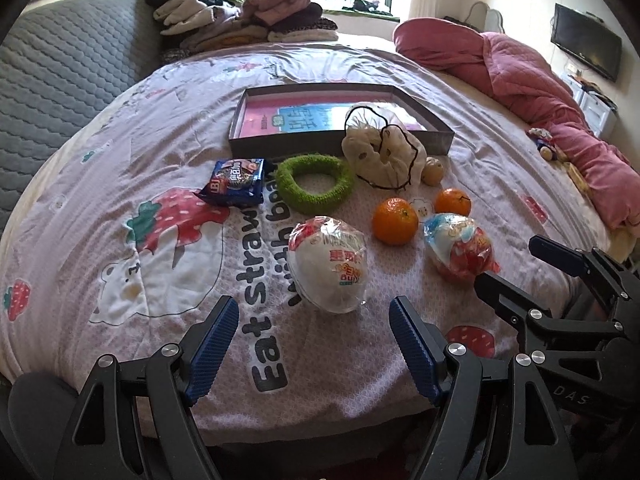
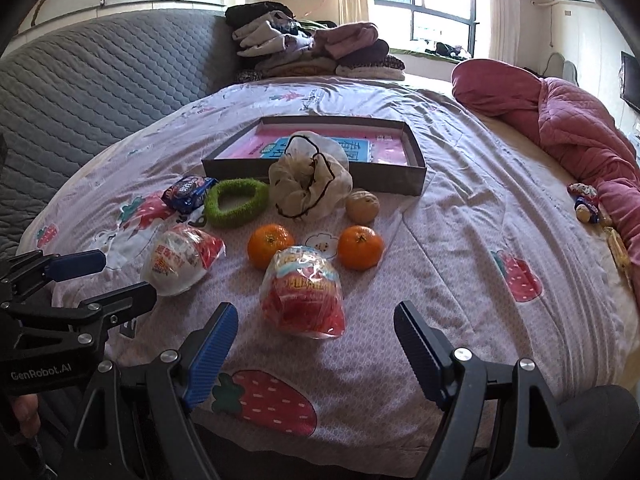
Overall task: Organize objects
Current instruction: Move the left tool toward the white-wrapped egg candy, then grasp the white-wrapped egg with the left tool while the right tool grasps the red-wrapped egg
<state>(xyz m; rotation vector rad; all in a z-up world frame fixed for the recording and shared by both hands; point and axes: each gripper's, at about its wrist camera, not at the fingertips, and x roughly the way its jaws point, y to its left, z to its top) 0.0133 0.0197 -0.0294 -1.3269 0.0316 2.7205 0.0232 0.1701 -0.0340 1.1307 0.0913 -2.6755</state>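
Note:
On the bed lie a white wrapped snack bowl (image 1: 328, 264) (image 2: 180, 260), a red wrapped snack bowl (image 1: 460, 246) (image 2: 306, 294), two oranges (image 1: 394, 220) (image 1: 452, 202) (image 2: 270, 245) (image 2: 359, 246), a walnut (image 1: 432, 170) (image 2: 362, 205), a green fuzzy ring (image 1: 316, 178) (image 2: 236, 201), a blue cookie pack (image 1: 236, 182) (image 2: 188, 192) and a cream drawstring pouch (image 1: 382, 152) (image 2: 310, 184). A shallow grey box (image 1: 280, 142) (image 2: 416, 160) sits behind them. My left gripper (image 1: 314, 344) is open, just short of the white bowl. My right gripper (image 2: 316, 348) is open, just short of the red bowl.
Folded clothes (image 1: 240, 16) (image 2: 312, 46) are stacked at the far end by a grey quilted headboard (image 1: 60, 68) (image 2: 100, 76). A pink quilt (image 1: 540, 92) (image 2: 580, 128) is bunched on the right, with small toys (image 2: 586, 202) beside it. A TV (image 1: 586, 46) hangs on the right wall.

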